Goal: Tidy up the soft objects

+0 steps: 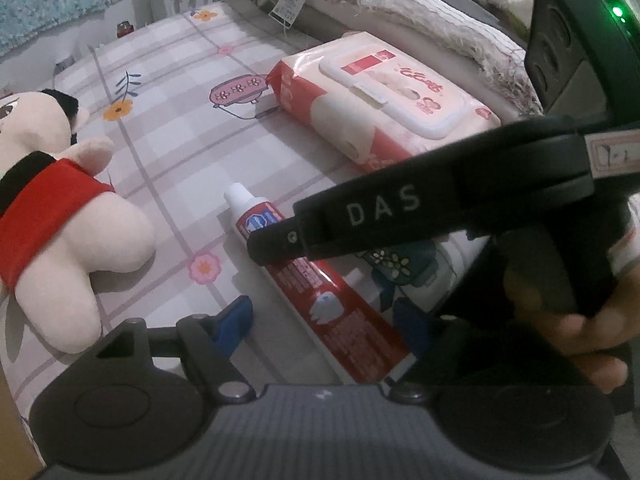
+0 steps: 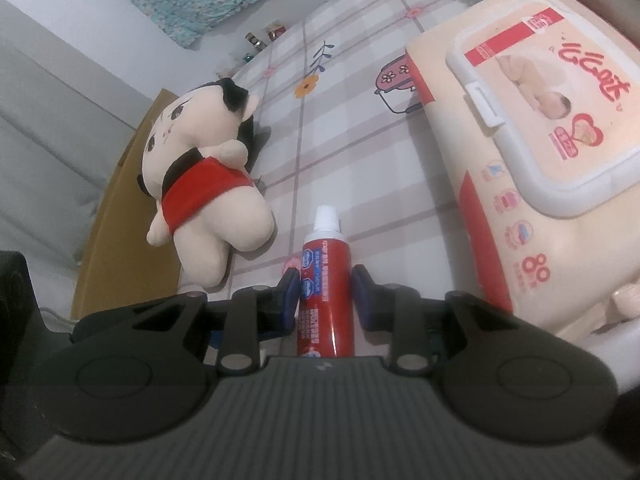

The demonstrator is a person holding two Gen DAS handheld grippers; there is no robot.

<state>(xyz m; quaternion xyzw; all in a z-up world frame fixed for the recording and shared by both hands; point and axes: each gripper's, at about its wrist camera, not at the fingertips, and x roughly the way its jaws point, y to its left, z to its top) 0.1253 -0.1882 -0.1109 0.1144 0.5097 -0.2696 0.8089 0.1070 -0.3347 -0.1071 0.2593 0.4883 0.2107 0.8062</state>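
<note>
1. Left wrist view. Your left gripper (image 1: 324, 320) hangs low over the checked sheet (image 1: 172, 136), fingers spread wide apart and holding nothing. One blue pad (image 1: 236, 320) shows at left; the other is partly hidden behind the right gripper's body, which crosses the frame. The tube (image 1: 316, 280) lies flat between the fingers, cap pointing away from you, touching neither pad as far as can be seen. The doll (image 1: 60, 240) lies well to the left; the wipes (image 1: 384, 100) lie beyond the tube, to the right, against the blanket (image 1: 420, 12).

2. Right wrist view. Your right gripper (image 2: 326, 286) straddles the tube (image 2: 326, 292) about mid-body. Its fingers are apart: the left pad (image 2: 290, 288) stands at or just beside the tube wall, and a narrow gap shows at the right pad (image 2: 360, 284). No clamp is made yet. The doll (image 2: 200, 184) lies left, near the sheet's edge by a brown box (image 2: 116, 220); the wipes (image 2: 520, 160) lie close on the right.

3. Step in hand, as a judgement: closing on the tube. Keep the pads level with the tube's axis and centred on its width, then close slowly. The tube is soft and will likely flatten, so stop once it resists. Keep your left gripper clear of the right one.
</note>
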